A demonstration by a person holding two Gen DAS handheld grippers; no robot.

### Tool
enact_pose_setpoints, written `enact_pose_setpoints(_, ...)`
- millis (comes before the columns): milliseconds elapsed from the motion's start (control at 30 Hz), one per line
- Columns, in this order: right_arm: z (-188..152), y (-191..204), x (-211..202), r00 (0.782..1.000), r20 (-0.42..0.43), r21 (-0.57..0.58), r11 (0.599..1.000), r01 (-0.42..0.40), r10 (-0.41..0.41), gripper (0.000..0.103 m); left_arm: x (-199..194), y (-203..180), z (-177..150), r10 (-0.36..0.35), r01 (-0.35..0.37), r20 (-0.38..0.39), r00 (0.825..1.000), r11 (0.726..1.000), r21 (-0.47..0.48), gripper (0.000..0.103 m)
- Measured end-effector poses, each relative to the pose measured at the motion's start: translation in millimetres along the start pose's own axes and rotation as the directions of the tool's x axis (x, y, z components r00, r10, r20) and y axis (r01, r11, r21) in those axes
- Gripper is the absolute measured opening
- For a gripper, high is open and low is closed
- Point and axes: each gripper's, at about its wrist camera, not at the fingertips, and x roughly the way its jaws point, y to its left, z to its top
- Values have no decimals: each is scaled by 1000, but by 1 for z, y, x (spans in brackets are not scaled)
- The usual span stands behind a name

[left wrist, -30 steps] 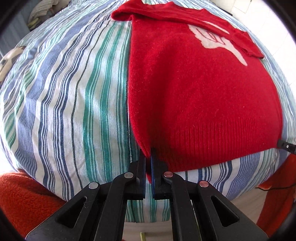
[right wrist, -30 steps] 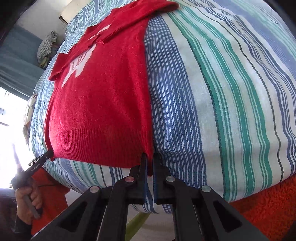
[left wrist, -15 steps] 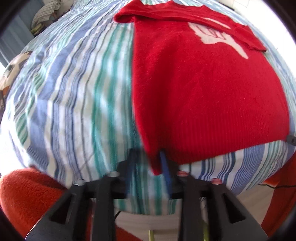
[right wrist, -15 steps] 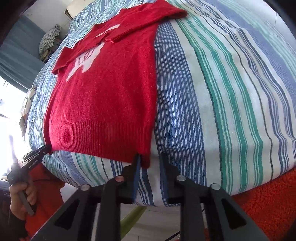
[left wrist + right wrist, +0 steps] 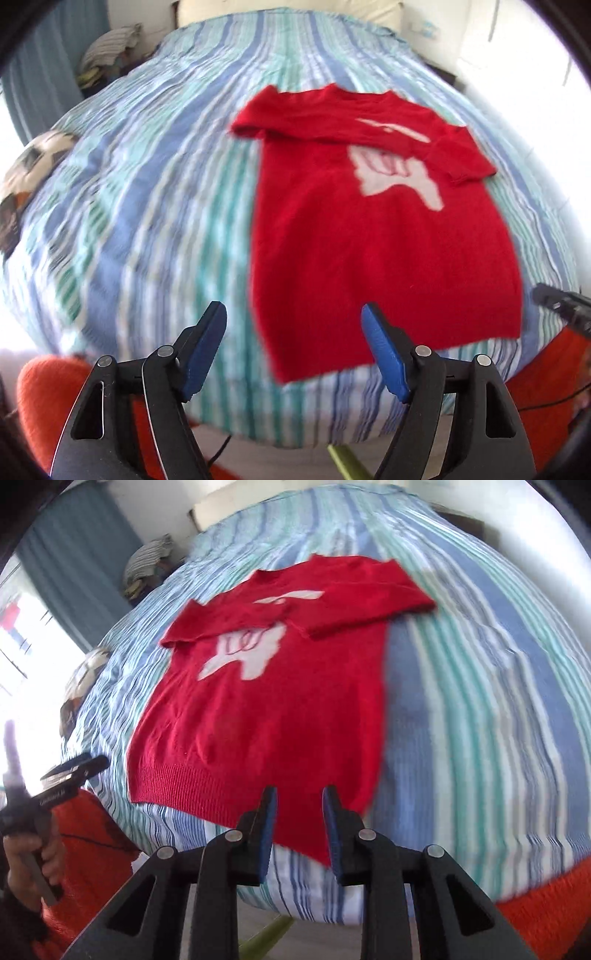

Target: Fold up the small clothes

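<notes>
Red knit, ribbed at the hem, the sweater (image 5: 384, 236) lay flat on the striped sheet (image 5: 155, 206), sleeves folded across a white chest motif (image 5: 397, 175). A second ago both grippers pinched its hem corners; now neither did. The left gripper (image 5: 293, 326) was opening wide, the near corner lying loose at 6 o'clock between its pads. The right gripper (image 5: 299, 812) stood slightly parted over the hem, gripping nothing.

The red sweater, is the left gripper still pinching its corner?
Apart. In the left wrist view the left gripper has its jaws opening, nothing pinched between them, and the red sweater lies flat on the striped bed cover beyond them.
</notes>
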Motion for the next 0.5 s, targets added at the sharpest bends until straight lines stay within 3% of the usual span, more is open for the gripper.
enact_pose_setpoints(100,-12,0,43,993,-112,-28,999,32,-35,25,37,2,-1,30,-30,-102,994,1000,6,78)
enact_pose_setpoints(167,-23,-11,50,988,-153,12,1000,20,-18,26,61,10,-17,74,-77,-244,967,997,-3,78)
enact_pose_setpoints(200,-24,-15,43,989,-147,35,999,5,0,25,59,15,-24,60,-68,-254,965,997,-21,78)
enact_pose_setpoints(267,-22,-17,23,990,-141,29,999,19,-15,25,40,28,-33,50,-66,-233,971,996,-60,78)
enact_pose_setpoints(333,-10,-13,4,994,-96,-42,998,40,-44,30,16,38,-34,65,-82,-162,985,992,-100,77)
enact_pose_setpoints(400,21,-8,-13,996,-23,-148,986,82,-87,49,-6,51,-30,77,-88,-71,995,981,-175,81)
enact_pose_setpoints(500,74,3,-15,989,80,-286,948,140,-122,52,-21,67,-25,111,-104,12,994,958,-266,82)
